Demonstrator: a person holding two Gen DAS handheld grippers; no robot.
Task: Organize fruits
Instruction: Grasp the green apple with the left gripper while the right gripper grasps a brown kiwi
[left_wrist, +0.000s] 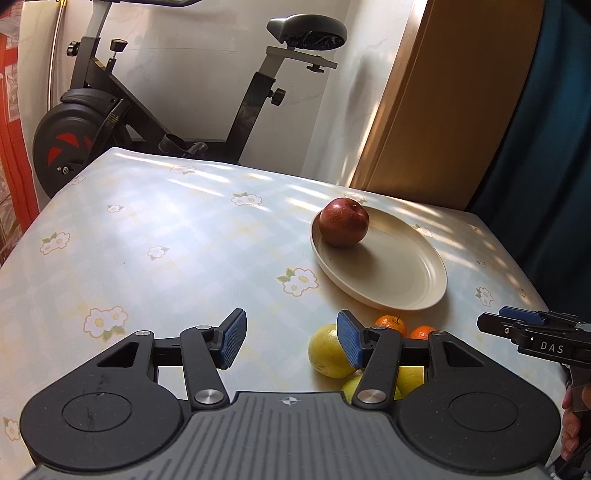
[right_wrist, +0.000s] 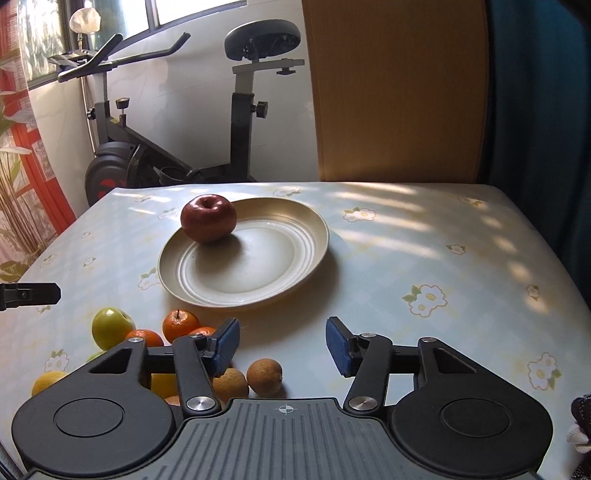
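Sunlit, flower-printed table (right_wrist: 424, 240) runs under both my claws. Nearest me, my right gripper (right_wrist: 282, 345) gapes wide with nothing in it, and my left gripper (left_wrist: 291, 341) is spread just as wide and empty. Just past the fingers lies the loose fruit: two brownish fruits (right_wrist: 264, 376), oranges (right_wrist: 180, 325), a green apple (right_wrist: 110, 326) and a yellow fruit (left_wrist: 328, 356). Beyond them the cream plate (right_wrist: 295, 266) carries one red apple (right_wrist: 208, 218) at its far-left edge. Behind stands an exercise bike (right_wrist: 236, 110). I judge the sorting barely begun; next I should drop a claw around one loose fruit, close gently, and carry it to the bare part of the plate.
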